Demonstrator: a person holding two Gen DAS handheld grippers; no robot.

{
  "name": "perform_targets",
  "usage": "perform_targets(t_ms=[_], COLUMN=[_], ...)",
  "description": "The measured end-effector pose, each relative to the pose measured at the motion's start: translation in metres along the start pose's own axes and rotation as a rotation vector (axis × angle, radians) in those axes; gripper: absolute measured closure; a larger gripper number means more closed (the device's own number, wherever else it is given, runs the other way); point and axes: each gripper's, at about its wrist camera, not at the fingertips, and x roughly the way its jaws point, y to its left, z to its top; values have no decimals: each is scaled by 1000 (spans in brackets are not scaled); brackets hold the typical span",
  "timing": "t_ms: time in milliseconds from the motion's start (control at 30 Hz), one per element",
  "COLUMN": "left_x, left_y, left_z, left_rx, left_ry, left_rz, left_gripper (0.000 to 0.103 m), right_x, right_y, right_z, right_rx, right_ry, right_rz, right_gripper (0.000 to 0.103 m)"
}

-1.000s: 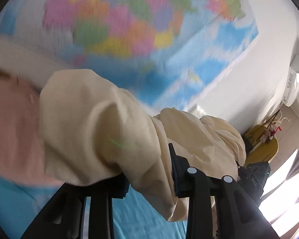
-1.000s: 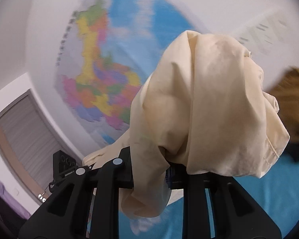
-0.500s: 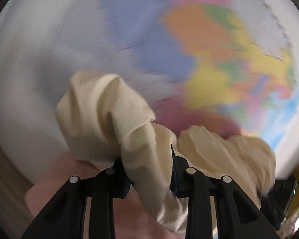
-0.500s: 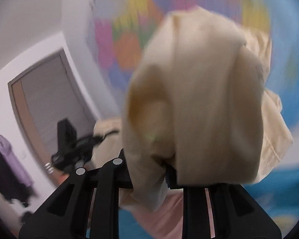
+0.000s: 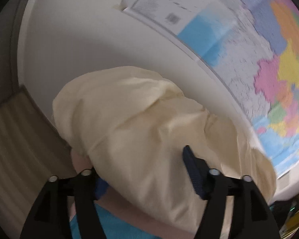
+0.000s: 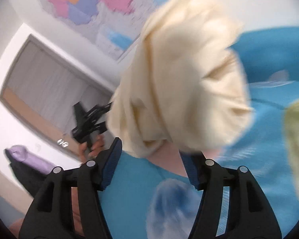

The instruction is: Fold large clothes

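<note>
A cream garment [image 5: 141,127] bulges in front of my left gripper [image 5: 143,171]. Its jaws stand wide apart and the cloth lies between them, not pinched. In the right wrist view the same cream garment [image 6: 181,75], blurred, hangs just beyond my right gripper [image 6: 153,157]. That gripper's jaws are wide open, with the cloth free of the blue pads [image 6: 111,163]. The left gripper also shows in the right wrist view [image 6: 89,123], held in a hand. A pink cloth [image 5: 149,219] lies under the cream one on the blue sheet [image 6: 133,189].
A coloured wall map [image 5: 269,59] hangs on the white wall. A grey door or shutter [image 6: 49,83] is at left. A purple and black garment [image 6: 24,159] hangs low at left. A pale green item [image 6: 297,139] lies on the blue sheet at right.
Both grippers have opened and let go of the cream garment. Both have swung round, and the cloth has dropped away from the right gripper's jaws.
</note>
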Motion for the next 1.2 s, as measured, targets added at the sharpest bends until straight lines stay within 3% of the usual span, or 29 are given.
perform_targets(t_ms=[33,133,267,300,333,367,400,433,467,500,567,667,733,767,833,900,1000,1033,1067,1200], left_x=[-4,-19,-30,-29,-27,-23,-18,-15,-10,-5,7,19,23,23,19,3,-28,-38,-44,-48], left_y=[-7,-21,-31,-34,-38,-42,-47,-48,-51,-53,-47,-37,-39,-42,-48,-53,-68,-78,-90,-130], left_z=[-2,-11,-24,-26,-28,-29,-30,-32,-33,-34,-35,-34,-33,-33,-34,-38,-52,-59,-67,-97], left_rx=[20,48,53,60,69,80,91,98,105,110,71,15,25,35,43,44,95,131,179,317], left_ry=[-5,-30,-31,-25,-16,-11,-15,-15,-11,-8,18,43,40,34,18,-32,-113,-139,-153,-126], left_rz=[10,46,60,65,63,75,97,104,112,126,146,153,175,191,223,232,210,203,188,85], left_gripper=[25,22,20,19,17,17,17,17,17,17,16,16,16,16,19,22,21,19,15,10], right_x=[-8,-13,-53,-53,-51,-40,-29,-13,-5,6,12,12,6,0,-16,-33,-46,-44,-37,16], right_y=[-1,4,22,25,28,27,24,24,21,22,14,-31,-48,-48,-24,2,42,48,58,57], right_z=[1,0,-15,-7,-1,9,14,18,18,19,6,-8,-6,-5,1,2,5,5,8,25], right_rx=[-9,-57,-175,-192,-216,-233,-231,-237,-253,-271,-284,-148,-52,-42,-137,-246,-402,-428,-471,-495], right_ry=[-30,-54,-201,-226,-225,-178,-145,-93,-43,-1,65,179,180,168,96,3,-129,-138,-148,-96], right_rz=[-53,-177,-293,-314,-327,-307,-297,-264,-237,-249,-224,-216,-206,-220,-268,-332,-347,-331,-318,-352], right_gripper=[44,43,41,39,31,25,28,44,71,87,98,99,94,82,81,71,61,42,32,40])
